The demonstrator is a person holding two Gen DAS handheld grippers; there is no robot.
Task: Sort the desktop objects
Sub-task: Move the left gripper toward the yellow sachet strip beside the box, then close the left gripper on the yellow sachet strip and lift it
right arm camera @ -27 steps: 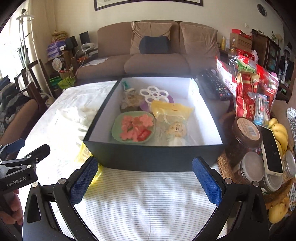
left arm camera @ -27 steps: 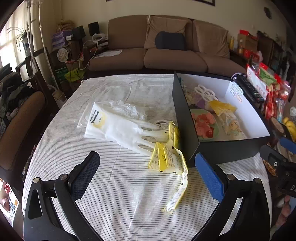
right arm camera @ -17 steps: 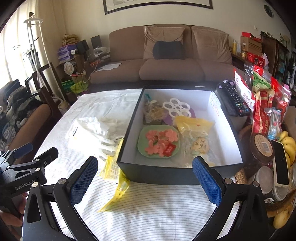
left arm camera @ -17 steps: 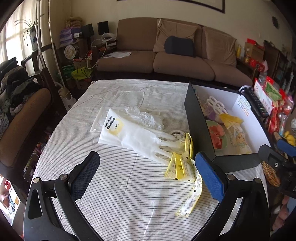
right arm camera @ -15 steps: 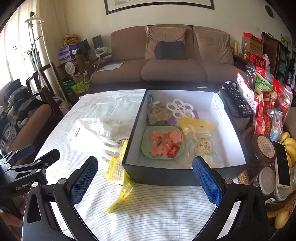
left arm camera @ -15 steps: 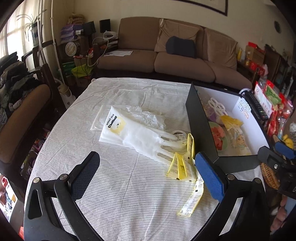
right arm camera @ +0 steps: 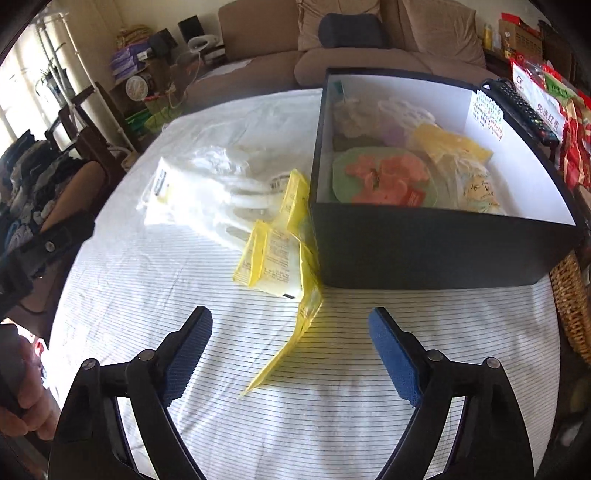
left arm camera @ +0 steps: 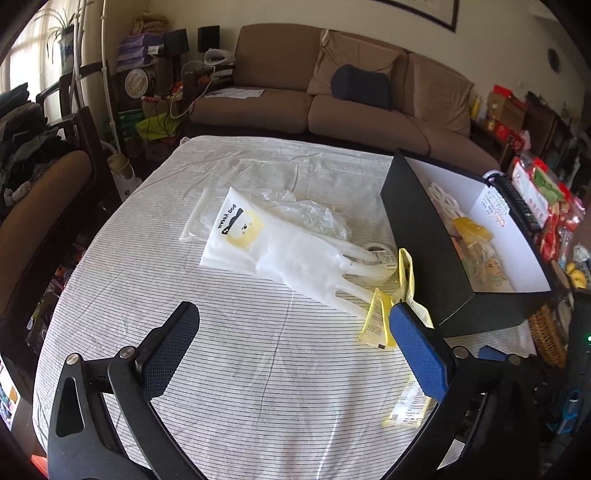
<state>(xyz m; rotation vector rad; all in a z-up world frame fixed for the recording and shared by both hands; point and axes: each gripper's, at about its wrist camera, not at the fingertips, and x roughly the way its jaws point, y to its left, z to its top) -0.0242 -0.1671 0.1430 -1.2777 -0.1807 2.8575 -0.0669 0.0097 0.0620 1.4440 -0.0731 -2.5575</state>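
Bench item, yellow packets (right arm camera: 275, 254) beside box (right arm camera: 424, 243), against glove (left arm camera: 295, 254) fingers: right hand-held gripper (right arm camera: 291, 354) wide, empty, above them; left hand-held gripper (left arm camera: 291, 350) likewise; best pinch one packet's free edge, clear of glove.

Big brown sofa (left arm camera: 332, 92) at the far wall w/ a dark blue cushion (left arm camera: 360, 86) on it & some papers (left arm camera: 234, 92) on the seat at the left. Far left: a messy corner w/ purple boxes (left arm camera: 138, 46), a round clock (left arm camera: 138, 81) & wires. A plant (left arm camera: 64, 29) sits up high by the window. Wood chair (left arm camera: 40, 184) w/ a brown seat at the left, clothes piled on it. On the right: red snack bags (right arm camera: 570, 122), a black remote (right arm camera: 521, 107), a woven basket (right arm camera: 570, 295) & yellow bananas (left arm camera: 576, 277). Table cloth (left arm camera: 258, 350) is white w/ thin dark lines.
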